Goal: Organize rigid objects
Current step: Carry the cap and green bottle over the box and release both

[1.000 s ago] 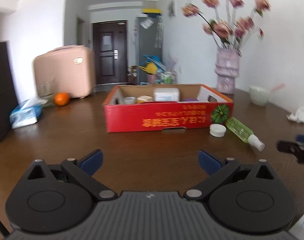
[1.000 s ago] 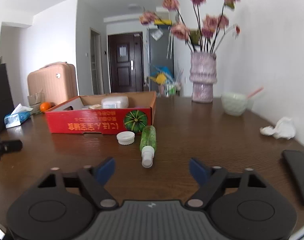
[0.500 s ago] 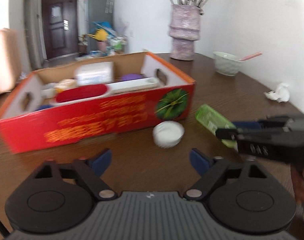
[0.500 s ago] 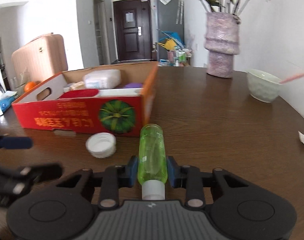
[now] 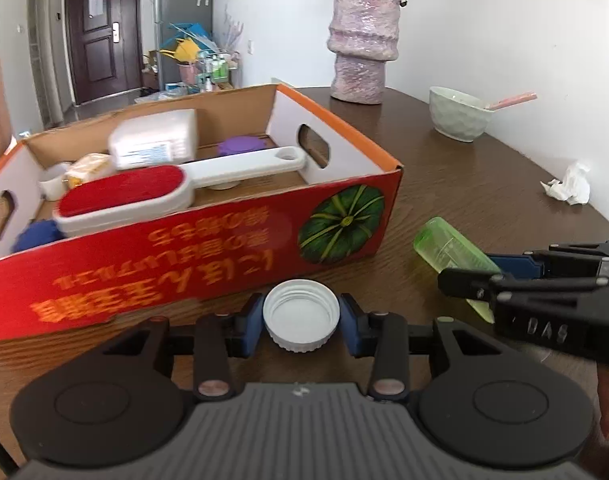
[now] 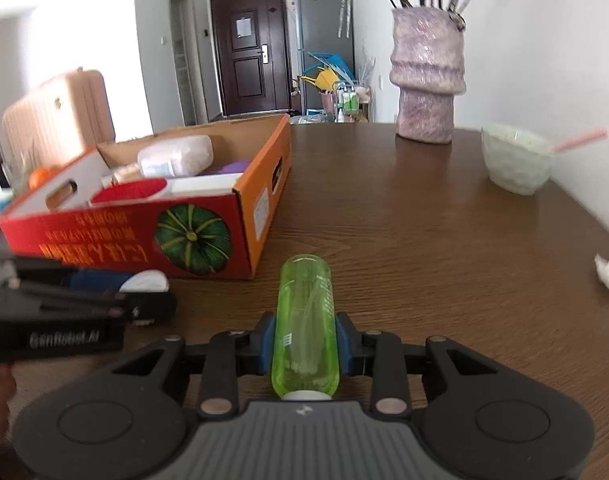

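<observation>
A white bottle cap (image 5: 300,312) lies open side up on the brown table, just in front of the red cardboard box (image 5: 208,240). My left gripper (image 5: 301,322) is closing on it, and its blue pads touch the cap's two sides. To the right lies a clear green bottle (image 6: 304,312), neck towards me, and my right gripper (image 6: 305,346) is shut on its body. The left wrist view shows that bottle (image 5: 444,246) between the right gripper's (image 5: 470,270) fingers. Inside the box are a red and white lint brush (image 5: 124,192), a white packet and a purple lid.
A purple vase (image 5: 362,60) of flowers stands at the back by the wall. A pale green bowl (image 5: 458,120) with a pink spoon and a crumpled tissue (image 5: 568,188) are at the right. A pink suitcase (image 6: 60,120) and an orange (image 6: 38,178) are beyond the box.
Both grippers came forward to the things in front of the box. The right jaws shut on the green bottle first; the left jaws then narrowed from wide open onto the white cap.
</observation>
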{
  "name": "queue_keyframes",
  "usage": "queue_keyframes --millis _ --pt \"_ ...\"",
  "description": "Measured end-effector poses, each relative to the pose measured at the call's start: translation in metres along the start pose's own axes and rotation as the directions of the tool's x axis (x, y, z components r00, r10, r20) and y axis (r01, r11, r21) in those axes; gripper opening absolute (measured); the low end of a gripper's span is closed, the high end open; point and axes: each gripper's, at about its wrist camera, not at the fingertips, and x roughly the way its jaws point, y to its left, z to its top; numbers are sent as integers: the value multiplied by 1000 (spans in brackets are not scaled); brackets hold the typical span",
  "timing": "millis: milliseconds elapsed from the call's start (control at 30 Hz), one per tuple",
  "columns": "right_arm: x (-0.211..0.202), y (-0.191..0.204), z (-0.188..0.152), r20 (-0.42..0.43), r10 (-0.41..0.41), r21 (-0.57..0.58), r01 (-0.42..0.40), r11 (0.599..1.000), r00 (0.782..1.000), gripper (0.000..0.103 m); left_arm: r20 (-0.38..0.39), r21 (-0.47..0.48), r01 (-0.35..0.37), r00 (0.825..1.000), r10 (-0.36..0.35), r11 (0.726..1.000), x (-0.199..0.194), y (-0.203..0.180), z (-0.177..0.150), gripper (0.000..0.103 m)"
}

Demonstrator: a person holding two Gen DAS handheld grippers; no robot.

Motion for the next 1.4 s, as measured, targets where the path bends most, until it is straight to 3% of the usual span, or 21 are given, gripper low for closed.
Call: queue_keyframes --millis 267,400,800,1100,1233,1400 --pt "-58 23 -20 76 2 31 -4 1000 997 30 88 -111 3 996 7 994 -87 31 -34 40" --pt "-87 47 -30 108 18 -1 -18 1000 994 30 129 -124 -46 990 62 991 -134 46 -56 40" --pt "-152 143 -44 181 200 -192 -165 967 963 30 217 -249 -104 963 160 963 -235 92 -110 40" --pt "-143 162 -20 187 201 -239 -154 959 962 30 260 -251 -104 950 170 963 -232 107 -92 40" --pt "-124 159 11 205 181 -275 -121 954 962 30 281 -203 -95 948 151 975 -212 113 -57 40" --pt "-67 153 71 140 176 -330 -122 936 974 30 263 -104 -63 961 88 993 -160 122 5 40"
